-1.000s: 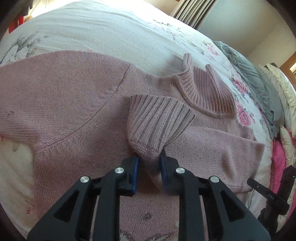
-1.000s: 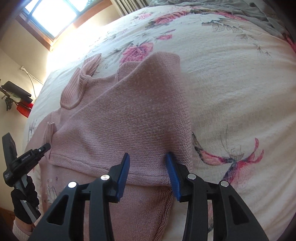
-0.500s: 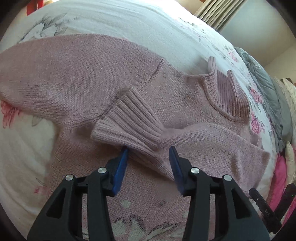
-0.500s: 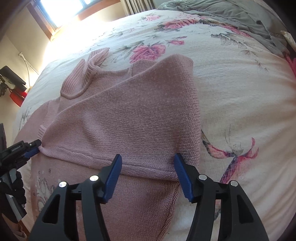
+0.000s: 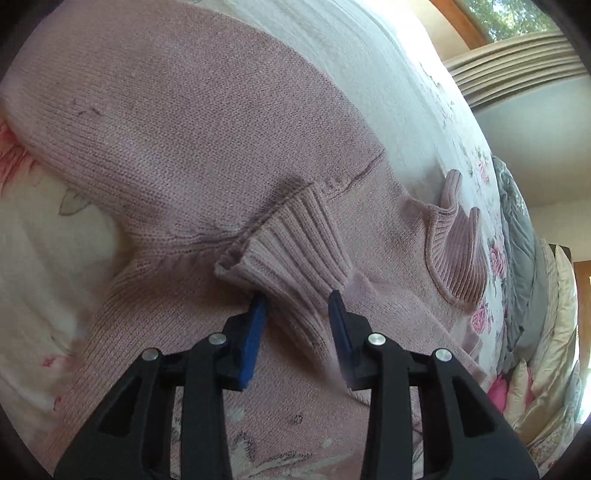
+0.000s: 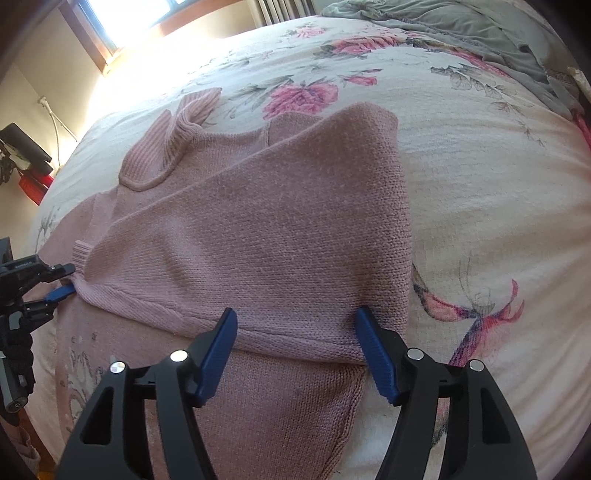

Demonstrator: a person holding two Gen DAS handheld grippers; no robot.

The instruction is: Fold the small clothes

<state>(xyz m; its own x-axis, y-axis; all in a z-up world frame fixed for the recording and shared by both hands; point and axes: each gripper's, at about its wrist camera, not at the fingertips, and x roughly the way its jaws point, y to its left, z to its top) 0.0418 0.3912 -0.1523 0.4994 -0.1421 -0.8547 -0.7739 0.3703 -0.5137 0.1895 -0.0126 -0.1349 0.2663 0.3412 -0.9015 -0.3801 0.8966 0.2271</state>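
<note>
Lying flat on the floral bed [image 6: 480, 192], the pink sweater [image 6: 258, 240] has one sleeve crossed over its chest. I hold my left hand-held gripper [image 5: 295, 306] spread around the ribbed cuff [image 5: 291, 254]; my right hand-held gripper [image 6: 295, 325] spread astride the fold edge, ready for the next fold.

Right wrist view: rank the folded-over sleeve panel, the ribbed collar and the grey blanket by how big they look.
1. Folded-over sleeve panel, by far the largest.
2. Grey blanket, though it lies farthest away and is cut off by the frame, so its true size is unsure.
3. Ribbed collar, smallest.
</note>
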